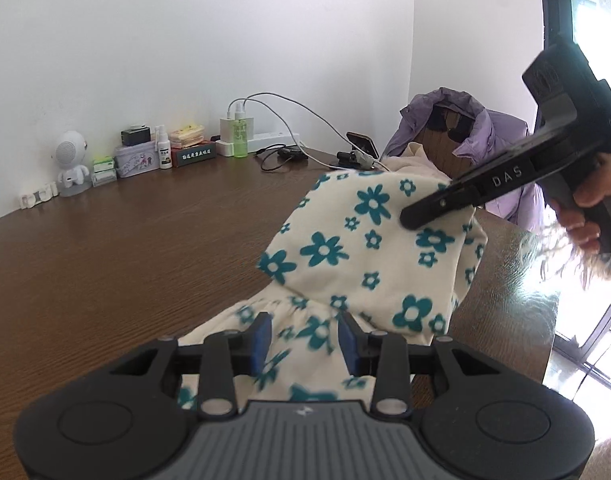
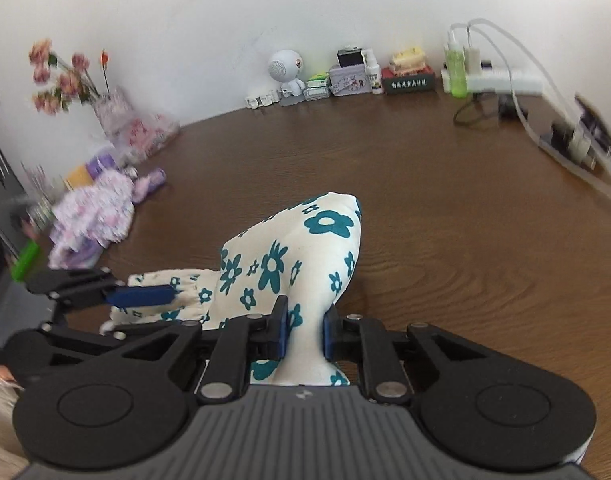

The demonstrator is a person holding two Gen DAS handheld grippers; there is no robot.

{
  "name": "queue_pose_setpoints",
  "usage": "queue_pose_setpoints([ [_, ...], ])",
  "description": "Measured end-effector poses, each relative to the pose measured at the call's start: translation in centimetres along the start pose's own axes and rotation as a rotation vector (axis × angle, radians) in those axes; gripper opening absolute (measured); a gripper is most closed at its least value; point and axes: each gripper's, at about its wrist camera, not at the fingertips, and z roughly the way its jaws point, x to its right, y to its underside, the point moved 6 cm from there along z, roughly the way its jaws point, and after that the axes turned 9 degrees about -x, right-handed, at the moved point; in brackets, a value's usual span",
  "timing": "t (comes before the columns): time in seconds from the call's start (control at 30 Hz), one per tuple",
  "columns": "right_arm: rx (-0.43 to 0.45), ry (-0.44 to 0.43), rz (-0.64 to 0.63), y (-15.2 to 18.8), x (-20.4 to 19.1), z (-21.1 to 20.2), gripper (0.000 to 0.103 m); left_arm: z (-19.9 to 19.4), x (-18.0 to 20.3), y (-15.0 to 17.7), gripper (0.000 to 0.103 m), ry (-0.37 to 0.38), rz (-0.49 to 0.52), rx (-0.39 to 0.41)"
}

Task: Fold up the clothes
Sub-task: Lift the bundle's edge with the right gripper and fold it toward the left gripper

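Observation:
A cream garment with teal flowers (image 1: 365,248) hangs lifted above the brown table (image 1: 145,248). In the left wrist view my left gripper (image 1: 305,340) sits at the garment's gathered hem, with fabric bunched between its blue pads. My right gripper (image 1: 437,204) comes in from the upper right, held by a hand, and pinches the raised top edge. In the right wrist view my right gripper (image 2: 305,334) is shut on a fold of the garment (image 2: 289,248), which rises in a peak ahead of it. My left gripper (image 2: 145,310) clamps the hem at the left.
Along the back wall stand a white robot-shaped speaker (image 1: 70,160), tins and boxes (image 1: 135,160), a green bottle (image 1: 240,136) and a power strip with cables (image 1: 273,138). A purple jacket (image 1: 485,136) hangs on a chair. Pink-purple clothes (image 2: 93,212) lie at the table's left.

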Motion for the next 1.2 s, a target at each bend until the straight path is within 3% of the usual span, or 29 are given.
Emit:
queue_pose_setpoints([
  [0.1,-0.013,0.171,-0.208,-0.9,-2.2,-1.3,0.015,-0.7,-0.5,1.0,0.036,-0.023,-0.02,-0.013],
  [0.3,-0.011,0.38,-0.561,0.0,-9.7,-0.4,0.015,-0.2,-0.6,2.8,0.032,0.005,-0.024,-0.048],
  [0.47,0.013,0.452,-0.734,1.4,-14.6,1.2,0.015,0.6,-0.5,3.7,0.027,0.026,-0.032,-0.058],
  [0.7,-0.004,0.356,-0.802,3.7,-19.1,2.7,0.019,-1.2,-0.9,4.8,0.03,0.043,-0.081,-0.029],
  [0.97,-0.039,0.259,-0.79,5.5,-21.5,5.0,0.024,-5.9,-4.7,6.8,0.031,-0.044,-0.216,0.033],
  [1.1,-0.052,0.255,-0.793,6.5,-22.0,6.1,0.024,-7.8,-5.8,5.5,0.031,-0.032,-0.24,0.097],
  [1.2,-0.048,0.229,-0.761,6.6,-22.0,6.1,0.03,-7.6,-6.0,3.1,0.031,-0.009,-0.185,0.116],
])
